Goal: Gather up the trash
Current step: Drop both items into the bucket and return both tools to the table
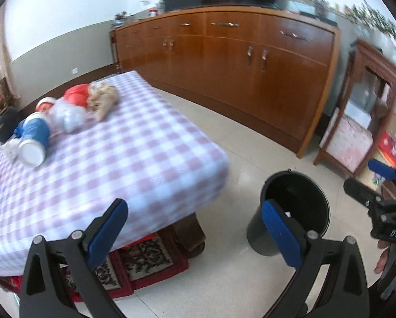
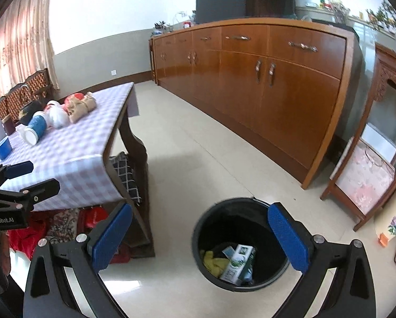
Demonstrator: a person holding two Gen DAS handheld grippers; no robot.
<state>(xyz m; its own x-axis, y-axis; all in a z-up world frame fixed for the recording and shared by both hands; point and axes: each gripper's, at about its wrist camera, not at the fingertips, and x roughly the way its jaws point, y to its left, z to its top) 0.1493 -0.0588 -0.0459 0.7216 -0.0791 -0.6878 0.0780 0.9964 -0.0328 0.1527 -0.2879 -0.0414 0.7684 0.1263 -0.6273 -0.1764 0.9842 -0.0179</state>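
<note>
A black trash bin stands on the floor; inside lie a white-green carton and a yellow wrapper. It also shows in the left wrist view. My right gripper is open and empty, above the bin's left rim. My left gripper is open and empty, over the table corner. On the checked table lie a blue-white cup, a clear crumpled bag, a red bag and a tan crumpled bag. The right gripper also shows in the left wrist view.
A long wooden sideboard runs along the back wall. A wooden stand is at the right. A blue box and dark items sit at the table's far left. Red bags and a rug lie under the table.
</note>
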